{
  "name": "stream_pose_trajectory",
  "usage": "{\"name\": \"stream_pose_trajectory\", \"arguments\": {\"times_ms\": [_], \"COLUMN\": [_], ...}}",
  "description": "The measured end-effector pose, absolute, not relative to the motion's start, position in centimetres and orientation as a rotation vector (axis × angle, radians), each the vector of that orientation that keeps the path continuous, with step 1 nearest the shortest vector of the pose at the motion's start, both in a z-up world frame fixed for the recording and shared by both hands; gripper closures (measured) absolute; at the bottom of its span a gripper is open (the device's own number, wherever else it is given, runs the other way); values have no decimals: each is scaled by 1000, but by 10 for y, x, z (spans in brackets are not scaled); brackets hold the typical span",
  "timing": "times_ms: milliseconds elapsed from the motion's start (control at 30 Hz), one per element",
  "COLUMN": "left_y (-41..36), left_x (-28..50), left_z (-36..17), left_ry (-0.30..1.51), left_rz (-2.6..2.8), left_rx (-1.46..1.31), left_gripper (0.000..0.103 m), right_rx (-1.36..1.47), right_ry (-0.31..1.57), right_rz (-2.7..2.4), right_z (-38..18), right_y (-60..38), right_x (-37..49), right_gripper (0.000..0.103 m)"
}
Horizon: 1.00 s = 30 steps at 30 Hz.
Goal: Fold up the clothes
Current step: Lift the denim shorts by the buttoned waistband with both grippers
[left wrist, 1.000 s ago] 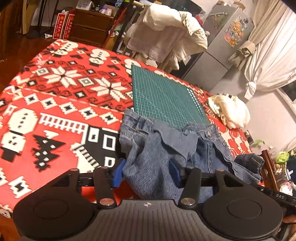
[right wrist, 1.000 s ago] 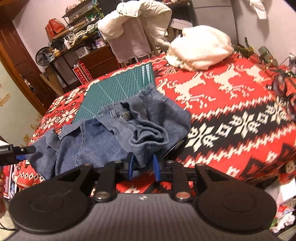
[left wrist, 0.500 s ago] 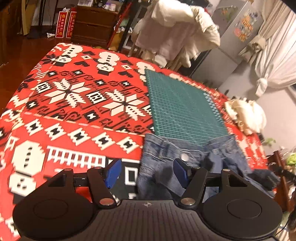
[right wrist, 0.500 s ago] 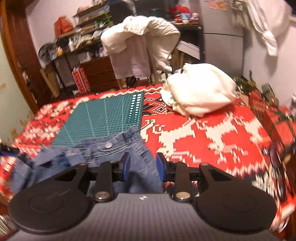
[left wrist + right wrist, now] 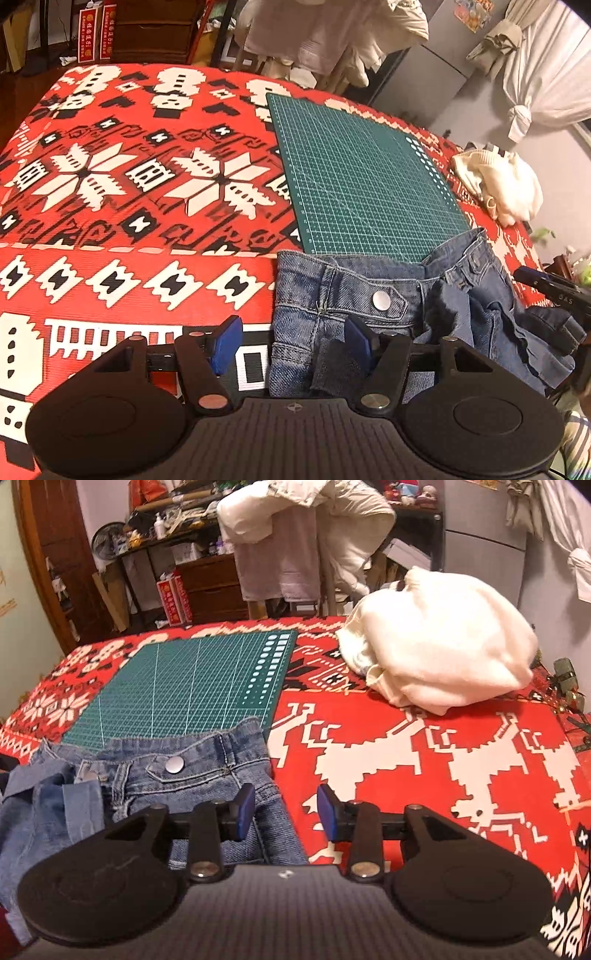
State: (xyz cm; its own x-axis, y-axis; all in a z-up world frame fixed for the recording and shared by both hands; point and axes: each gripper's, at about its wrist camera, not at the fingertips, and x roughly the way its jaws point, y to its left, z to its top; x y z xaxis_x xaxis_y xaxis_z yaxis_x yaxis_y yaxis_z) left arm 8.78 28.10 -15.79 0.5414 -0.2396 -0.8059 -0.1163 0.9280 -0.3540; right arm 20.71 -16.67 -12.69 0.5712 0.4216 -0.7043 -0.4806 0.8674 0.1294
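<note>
Released since a second ago, the blue denim jeans lie low in frame on the red patterned tabletop, waistband overlapping the green cutting mat, legs trailing toward the camera. Left claw and right claw gape, empty.

We see a red tablecloth with white snowflake and reindeer motifs, bearing a green cutting mat with a printed grid. A bundle of cream fabric lies on the cloth, apart from the mat. Behind stand a garment-draped chair, a wooden drawer unit and a grey refrigerator.
</note>
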Motion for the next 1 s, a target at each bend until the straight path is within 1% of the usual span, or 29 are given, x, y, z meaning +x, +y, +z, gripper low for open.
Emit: {"name": "stream_pose_trajectory", "arguments": {"times_ms": [267,633,667,700,733,767,800,833,867,900,1000], "left_y": [297,285,283,280,278,276,274,272,271,270,268], "left_x": [88,92,92,92,92,92,92,91,90,89,85], "left_z": [-163,-164,-164,-164,-164,-164,-164,-163,-162,-159,-151], "left_ry": [1002,1021,1025,1028,1029,1029,1028,1026,1018,1008,976], "left_rz": [-62,-134,-138,-140,-133,-122,-105,-90,-80,-72,-51], "left_rx": [-471,-430,-419,-407,-397,-387,-366,-345,-334,-325,-302], "left_gripper": [45,46,53,63,67,73,83,86,93,95,96], "right_rx": [-139,-172,-173,-175,-179,-189,-203,-222,-238,-249,-257], "right_ry": [819,847,846,845,841,836,830,820,808,796,763], "right_rz": [592,588,583,577,570,563,558,551,545,542,533], "right_z": [-131,-139,-139,-139,-138,-138,-137,-136,-134,-132,-122], "right_y": [-150,-136,-134,-133,-132,-130,-128,-126,-123,-122,-119], "right_x": [211,215,214,213,212,210,208,205,201,198,190], "right_gripper": [62,64,65,68,74,77,82,90,90,91,93]}}
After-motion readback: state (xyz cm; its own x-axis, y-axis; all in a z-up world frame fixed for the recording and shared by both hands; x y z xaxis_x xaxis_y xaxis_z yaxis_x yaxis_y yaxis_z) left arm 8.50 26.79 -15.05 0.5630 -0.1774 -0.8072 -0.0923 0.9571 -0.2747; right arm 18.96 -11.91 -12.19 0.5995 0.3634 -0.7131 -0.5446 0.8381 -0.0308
